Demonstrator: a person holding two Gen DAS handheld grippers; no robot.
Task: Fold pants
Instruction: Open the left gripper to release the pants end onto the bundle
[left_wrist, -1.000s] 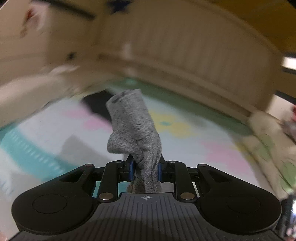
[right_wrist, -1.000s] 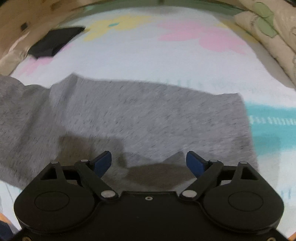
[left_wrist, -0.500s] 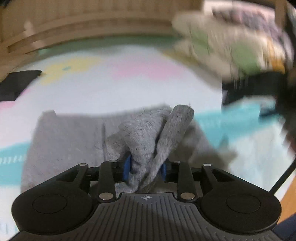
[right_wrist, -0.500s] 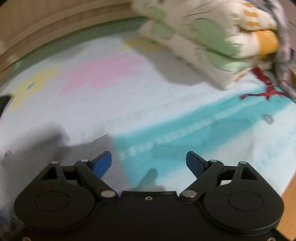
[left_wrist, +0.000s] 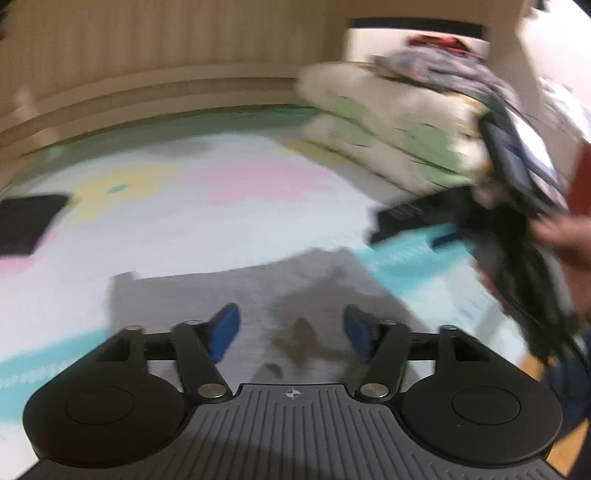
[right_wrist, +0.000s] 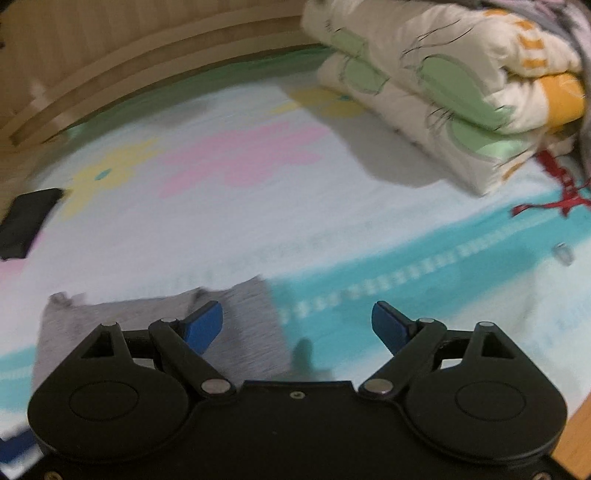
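The grey pants (left_wrist: 207, 295) lie folded flat on the pastel sheet (left_wrist: 221, 221), just beyond my left gripper (left_wrist: 290, 332). Its jaws are opening and nothing is between the blue pads; the cloth lies beneath them. In the right wrist view the same grey pants (right_wrist: 243, 317) show at lower left, partly behind the left finger. My right gripper (right_wrist: 297, 325) hangs open over the teal stripe (right_wrist: 424, 269) beside the pants' right edge, holding nothing. The right gripper and a hand (left_wrist: 565, 240) also appear blurred at the right of the left wrist view.
A rolled quilt (right_wrist: 443, 92) with green and orange print lies at the back right. A flat black object (right_wrist: 26, 221) rests at the left edge. A red string (right_wrist: 554, 199) and a small clear item (right_wrist: 563, 254) lie at the right. A wooden headboard (right_wrist: 147, 44) borders the far side.
My left gripper let go of the bunched grey cloth, which now lies flat, and its jaws spread apart. My right gripper swung right, off the pants and over the teal stripe.
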